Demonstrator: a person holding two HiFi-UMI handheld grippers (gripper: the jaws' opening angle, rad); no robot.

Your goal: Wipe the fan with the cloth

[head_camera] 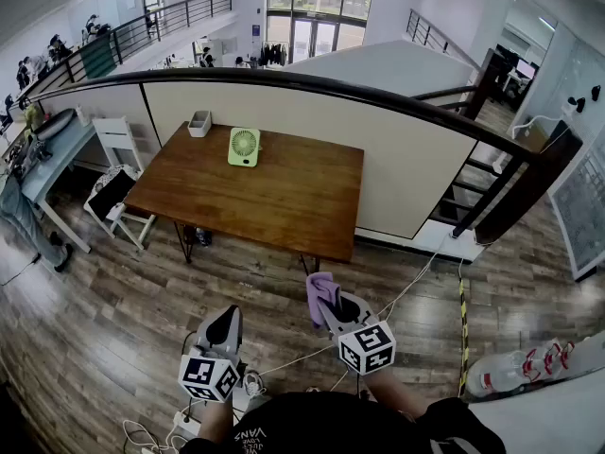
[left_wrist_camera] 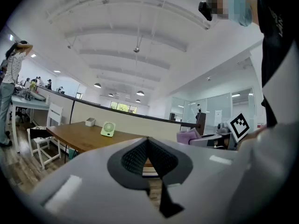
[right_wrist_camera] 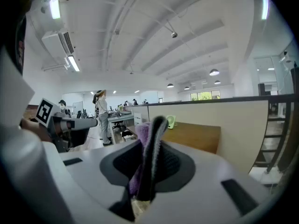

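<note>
A small pale green fan [head_camera: 244, 147] stands upright near the far edge of the brown wooden table [head_camera: 274, 201], also visible as the fan [left_wrist_camera: 108, 129] and the fan [right_wrist_camera: 171, 121]. My right gripper [head_camera: 324, 303] hangs over the floor short of the table, shut on a purple cloth [head_camera: 317, 292] that sticks up between its pads; the cloth [right_wrist_camera: 141, 146] fills the jaws in the right gripper view. My left gripper [head_camera: 225, 325] is lower left of it, shut with nothing in it [left_wrist_camera: 147, 146].
A small grey box [head_camera: 199, 123] sits on the table's far left corner. A white chair [head_camera: 118, 192] stands left of the table. Behind runs a beige partition with a dark rail [head_camera: 331, 88]. Cables and a power strip [head_camera: 180, 424] lie on the wooden floor.
</note>
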